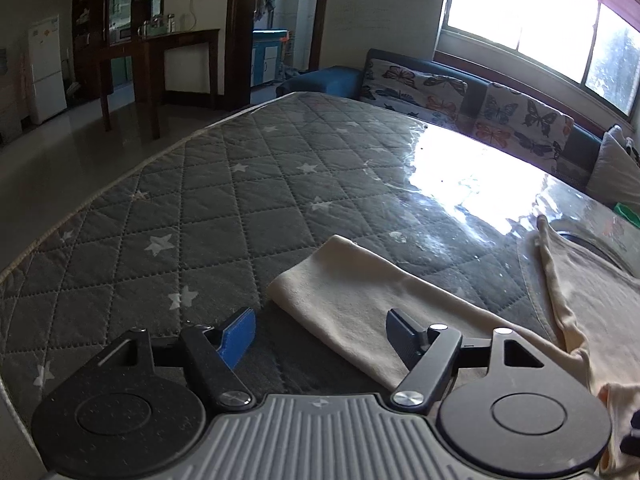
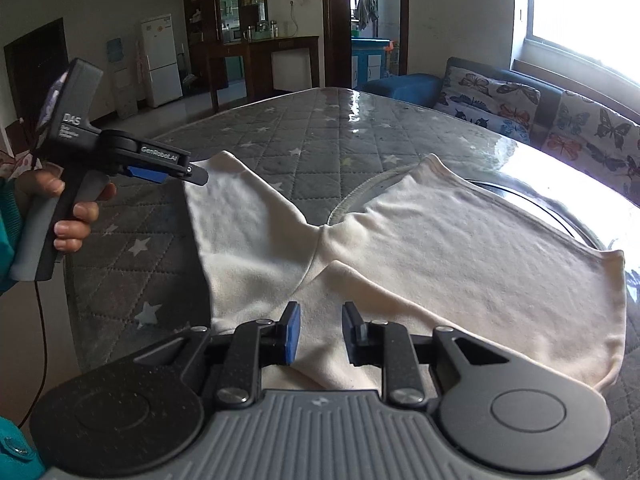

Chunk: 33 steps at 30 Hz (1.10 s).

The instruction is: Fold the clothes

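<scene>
A cream garment (image 2: 400, 248) lies spread on the grey star-quilted mattress (image 2: 288, 136), its two legs or sleeves fanning apart from a centre seam. My right gripper (image 2: 320, 332) is open, low over the near edge of the cloth, holding nothing. My left gripper (image 1: 320, 336) is open and empty above the left flap of the garment (image 1: 360, 296). In the right wrist view the left gripper (image 2: 192, 176) hovers at the far tip of that left flap, held in a hand.
A clear plastic sheet covers the mattress and glares under the window (image 1: 540, 20). A butterfly-print sofa (image 2: 560, 116) runs along the far right side. A wooden table (image 1: 160, 52) and a white fridge (image 2: 160, 60) stand across the floor at the back.
</scene>
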### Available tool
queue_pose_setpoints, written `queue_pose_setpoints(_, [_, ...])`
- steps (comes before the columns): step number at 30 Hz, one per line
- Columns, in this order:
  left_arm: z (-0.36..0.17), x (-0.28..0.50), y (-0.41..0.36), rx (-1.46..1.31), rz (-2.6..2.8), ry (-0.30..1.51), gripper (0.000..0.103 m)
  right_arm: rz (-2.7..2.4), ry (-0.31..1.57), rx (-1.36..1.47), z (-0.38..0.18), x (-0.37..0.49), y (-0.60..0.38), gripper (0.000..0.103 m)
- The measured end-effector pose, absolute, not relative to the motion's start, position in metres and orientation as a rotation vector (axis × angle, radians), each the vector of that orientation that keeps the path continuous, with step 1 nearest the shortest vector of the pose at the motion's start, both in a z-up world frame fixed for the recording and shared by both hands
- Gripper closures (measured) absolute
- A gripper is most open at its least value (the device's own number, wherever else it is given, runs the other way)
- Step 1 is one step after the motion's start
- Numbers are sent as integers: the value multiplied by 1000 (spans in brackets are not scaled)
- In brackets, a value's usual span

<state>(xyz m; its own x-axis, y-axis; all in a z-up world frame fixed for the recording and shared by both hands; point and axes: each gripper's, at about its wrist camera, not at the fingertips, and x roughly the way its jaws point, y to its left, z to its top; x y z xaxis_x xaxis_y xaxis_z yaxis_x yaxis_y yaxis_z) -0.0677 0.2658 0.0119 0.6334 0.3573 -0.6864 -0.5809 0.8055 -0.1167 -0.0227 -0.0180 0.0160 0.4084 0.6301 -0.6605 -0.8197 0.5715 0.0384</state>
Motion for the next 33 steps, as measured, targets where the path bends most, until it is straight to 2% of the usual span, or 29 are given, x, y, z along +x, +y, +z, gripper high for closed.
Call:
queue_pose_setpoints(4, [10, -63, 273, -370, 579, 694, 43, 929, 666, -309, 21, -26, -23, 80])
queue_pose_setpoints(7, [9, -60, 275, -374, 604, 686, 55, 918, 655, -298, 26, -28, -29, 80])
queue_pose_setpoints(9, [9, -60, 275, -363, 619, 683, 73, 912, 653, -291, 27, -28, -31, 79])
queue_pose_setpoints(12, [10, -61, 278, -387, 605, 673, 90, 895, 649, -282, 29, -28, -38, 78])
queue_pose_setpoints(18, [29, -70, 263, -421, 513, 583, 93, 855, 648, -254, 32, -26, -56, 77])
queue_pose_setpoints(25, [71, -75, 204, -383, 256, 491, 94, 812, 650, -179, 40, -18, -80, 77])
queue_pose_setpoints(33, [82, -61, 127, -377, -68, 510, 94, 749, 655, -81, 47, -9, -115, 77])
